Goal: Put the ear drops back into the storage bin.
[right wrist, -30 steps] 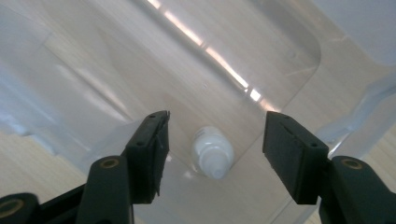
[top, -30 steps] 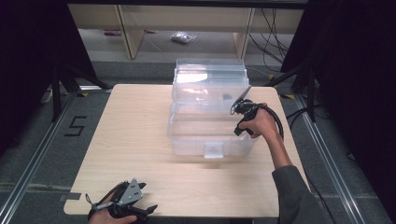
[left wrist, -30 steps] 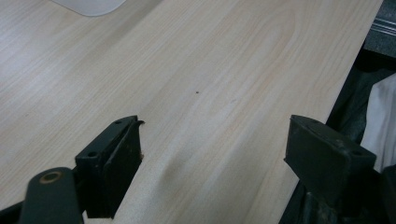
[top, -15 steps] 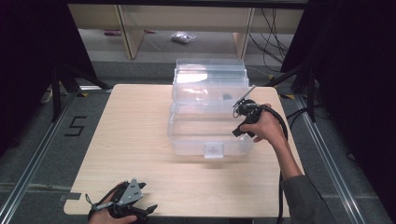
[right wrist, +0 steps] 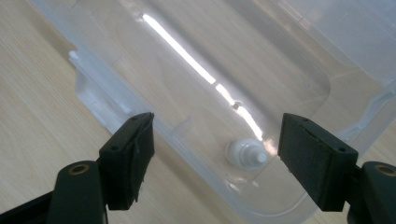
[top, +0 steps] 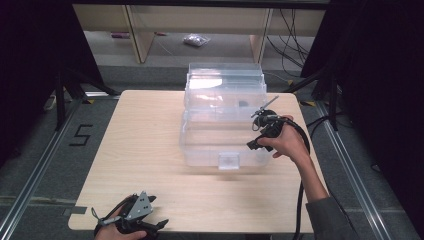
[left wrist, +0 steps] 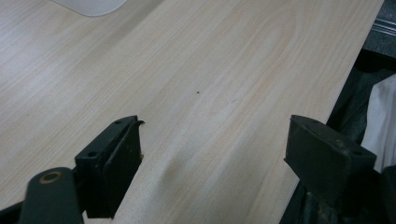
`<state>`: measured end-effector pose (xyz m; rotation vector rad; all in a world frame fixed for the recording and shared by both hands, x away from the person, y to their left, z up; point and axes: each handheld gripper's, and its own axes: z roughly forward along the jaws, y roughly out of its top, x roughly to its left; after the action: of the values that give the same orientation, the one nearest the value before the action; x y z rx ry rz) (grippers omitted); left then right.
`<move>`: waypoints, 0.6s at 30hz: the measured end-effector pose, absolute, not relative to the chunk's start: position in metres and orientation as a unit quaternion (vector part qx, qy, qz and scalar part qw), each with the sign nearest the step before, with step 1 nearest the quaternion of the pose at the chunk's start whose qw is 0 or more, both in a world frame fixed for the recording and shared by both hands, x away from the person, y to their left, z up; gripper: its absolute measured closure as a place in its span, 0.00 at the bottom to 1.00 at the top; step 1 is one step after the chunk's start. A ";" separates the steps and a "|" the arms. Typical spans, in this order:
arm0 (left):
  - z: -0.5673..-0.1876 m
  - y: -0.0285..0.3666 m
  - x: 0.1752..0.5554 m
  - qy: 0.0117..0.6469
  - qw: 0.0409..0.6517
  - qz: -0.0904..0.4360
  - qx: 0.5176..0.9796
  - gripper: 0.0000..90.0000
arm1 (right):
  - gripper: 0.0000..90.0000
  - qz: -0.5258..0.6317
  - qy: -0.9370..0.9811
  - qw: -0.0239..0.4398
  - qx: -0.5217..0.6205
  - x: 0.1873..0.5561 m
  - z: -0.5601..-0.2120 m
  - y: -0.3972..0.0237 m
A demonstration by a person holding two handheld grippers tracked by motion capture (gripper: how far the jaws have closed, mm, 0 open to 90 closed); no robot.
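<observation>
High view: A clear plastic bin (top: 224,131) stands at the middle of the wooden table (top: 140,140), lid raised at the far side, its long axis running from the near edge toward the far edge. The right gripper (top: 255,131) hovers at the bin's right wall, above the rim and close to the near right corner. The left gripper (top: 150,227) rests at the table's near edge, well apart from the bin. The right hand is clearly the nearer one.

Left gripper view: The jaws stand wide apart over bare table (left wrist: 196,70), holding nothing. A corner of the bin (left wrist: 91,4) shows far ahead.

Right gripper view: The jaws stand wide apart, empty, looking down over the bin (right wrist: 289,60) wall. A small white knob-like piece (right wrist: 246,155) lies on the bin floor, directly ahead between the jaws. Any reach for it likely goes downward past the rim.
</observation>
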<state>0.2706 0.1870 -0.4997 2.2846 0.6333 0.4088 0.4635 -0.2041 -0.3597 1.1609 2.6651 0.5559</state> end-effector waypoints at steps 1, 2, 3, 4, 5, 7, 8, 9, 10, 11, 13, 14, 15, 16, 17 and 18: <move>-0.500 0.187 0.271 0.246 0.360 0.159 0.886 0.20 | 0.30 0.191 0.898 0.091 0.386 0.463 -0.360 -0.204; -0.500 0.187 0.271 0.246 0.360 0.159 0.886 0.20 | 0.28 0.192 0.898 0.090 0.386 0.461 -0.360 -0.205; -0.500 0.187 0.271 0.246 0.360 0.159 0.886 0.20 | 0.28 0.200 0.898 0.093 0.380 0.460 -0.361 -0.205; -0.500 0.187 0.271 0.246 0.360 0.159 0.886 0.20 | 0.28 0.204 0.898 0.098 0.377 0.459 -0.361 -0.206; -0.500 0.187 0.271 0.246 0.359 0.159 0.886 0.20 | 0.28 0.206 0.899 0.099 0.373 0.459 -0.361 -0.206; -0.500 0.187 0.271 0.246 0.360 0.159 0.886 0.20 | 0.28 0.209 0.893 0.091 0.387 0.455 -0.361 -0.206; -0.500 0.187 0.271 0.246 0.358 0.160 0.886 0.20 | 0.27 0.212 0.896 0.095 0.379 0.455 -0.362 -0.207; -0.500 0.187 0.271 0.246 0.358 0.160 0.887 0.20 | 0.27 0.213 0.891 0.090 0.391 0.453 -0.362 -0.207; -0.500 0.187 0.270 0.246 0.359 0.159 0.886 0.20 | 0.27 0.219 0.891 0.095 0.387 0.452 -0.362 -0.208; -0.500 0.187 0.271 0.246 0.360 0.159 0.886 0.20 | 0.27 0.224 0.889 0.094 0.388 0.450 -0.362 -0.208; -0.500 0.187 0.271 0.246 0.358 0.161 0.886 0.20 | 0.27 0.231 0.886 0.095 0.390 0.447 -0.361 -0.209; -0.500 0.187 0.271 0.246 0.358 0.160 0.886 0.20 | 0.27 0.234 0.887 0.091 0.388 0.446 -0.360 -0.211; -0.500 0.187 0.271 0.246 0.358 0.160 0.886 0.20 | 0.27 0.236 0.886 0.092 0.389 0.445 -0.360 -0.211; -0.501 0.186 0.270 0.253 0.359 0.158 0.884 0.20 | 0.27 0.238 0.885 0.095 0.389 0.444 -0.360 -0.212; -0.500 0.187 0.270 0.249 0.359 0.159 0.885 0.20 | 0.27 0.240 0.883 0.092 0.393 0.442 -0.360 -0.212; -0.500 0.187 0.271 0.246 0.359 0.159 0.886 0.20 | 0.26 0.237 0.881 0.100 0.397 0.441 -0.359 -0.213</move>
<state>0.2705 0.1868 -0.4999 2.2843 0.6356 0.4099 0.4412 -0.2127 -0.3594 1.1734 2.6052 0.6993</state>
